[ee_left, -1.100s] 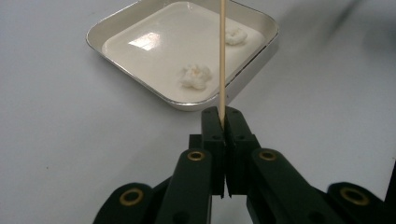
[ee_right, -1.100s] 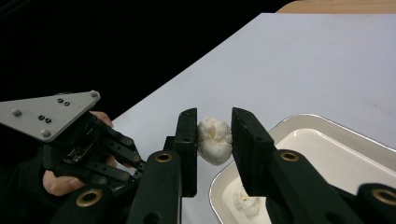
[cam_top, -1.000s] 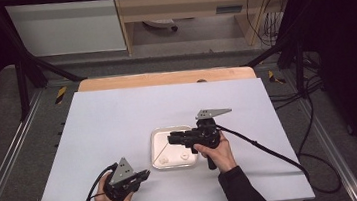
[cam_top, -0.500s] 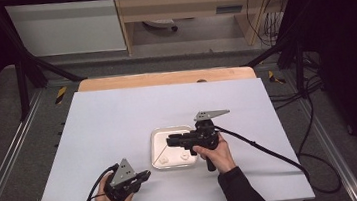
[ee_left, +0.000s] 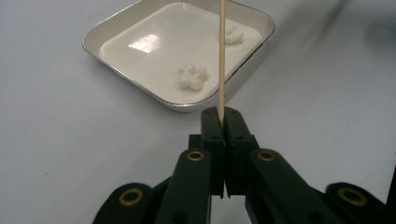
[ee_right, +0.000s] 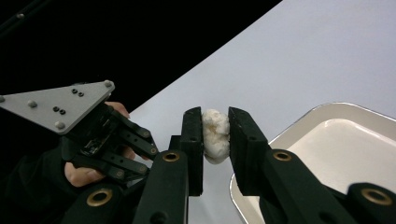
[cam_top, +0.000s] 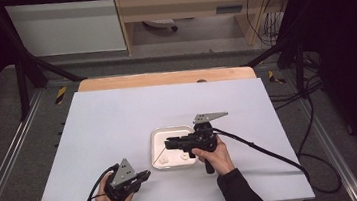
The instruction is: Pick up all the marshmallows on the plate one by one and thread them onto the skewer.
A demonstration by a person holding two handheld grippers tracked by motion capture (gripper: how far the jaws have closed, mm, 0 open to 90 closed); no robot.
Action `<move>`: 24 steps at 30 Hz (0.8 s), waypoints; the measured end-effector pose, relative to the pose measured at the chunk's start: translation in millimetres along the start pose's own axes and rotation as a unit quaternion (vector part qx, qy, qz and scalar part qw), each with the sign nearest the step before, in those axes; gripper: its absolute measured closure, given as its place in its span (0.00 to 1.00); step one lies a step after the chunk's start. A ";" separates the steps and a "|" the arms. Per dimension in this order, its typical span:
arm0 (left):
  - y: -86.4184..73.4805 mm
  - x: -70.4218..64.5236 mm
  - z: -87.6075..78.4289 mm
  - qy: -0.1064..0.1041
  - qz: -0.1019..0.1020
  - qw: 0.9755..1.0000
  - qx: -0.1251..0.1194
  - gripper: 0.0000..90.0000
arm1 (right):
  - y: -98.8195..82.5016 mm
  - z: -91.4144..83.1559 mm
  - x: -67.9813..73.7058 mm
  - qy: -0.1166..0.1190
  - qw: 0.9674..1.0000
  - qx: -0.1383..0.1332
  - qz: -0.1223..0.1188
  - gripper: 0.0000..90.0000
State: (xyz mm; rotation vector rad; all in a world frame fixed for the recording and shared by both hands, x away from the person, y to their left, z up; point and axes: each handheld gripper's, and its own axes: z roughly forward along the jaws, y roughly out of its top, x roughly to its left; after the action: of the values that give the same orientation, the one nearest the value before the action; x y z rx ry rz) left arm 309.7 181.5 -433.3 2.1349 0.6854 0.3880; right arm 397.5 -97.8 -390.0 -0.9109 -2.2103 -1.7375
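Note:
A white square tray (cam_top: 156, 137) sits on the table, with two white doughy lumps (ee_left: 192, 77) (ee_left: 232, 33) lying in it. My left gripper (ee_left: 222, 114) is shut on a thin wooden skewer (ee_left: 221, 56), which points out over the tray's near corner. It sits at the front left of the table (cam_top: 145, 175). My right gripper (ee_right: 215, 115) is shut on a third white lump (ee_right: 215, 137), and its jaws have just been closing a little on it. This gripper (cam_top: 168, 143) hovers above the tray, pointing left.
The white tabletop (cam_top: 118, 117) has free room all round the tray. A wooden strip (cam_top: 164, 78) runs along its far edge. The right gripper's cable (cam_top: 267, 152) trails off to the right. Black frame posts and floor cables surround the table.

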 end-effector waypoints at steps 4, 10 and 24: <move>-0.2 -0.5 0.3 0.004 0.005 1.000 0.002 0.99 | -2.4 1.5 0.6 0.005 1.000 0.002 0.000 0.86; -0.2 -1.2 0.7 0.007 0.008 1.000 0.003 0.99 | -5.7 3.2 2.1 0.006 1.000 0.005 -0.003 0.86; 10.3 -8.1 9.6 0.001 -0.006 1.000 -0.008 0.99 | -31.2 25.2 2.9 0.004 0.999 0.037 -0.014 0.85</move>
State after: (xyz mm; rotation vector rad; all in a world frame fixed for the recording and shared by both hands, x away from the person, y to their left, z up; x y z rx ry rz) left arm 311.4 165.6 -431.1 2.1148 0.6939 0.3888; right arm 383.1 -77.4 -421.5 -0.8583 -2.2768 -1.6567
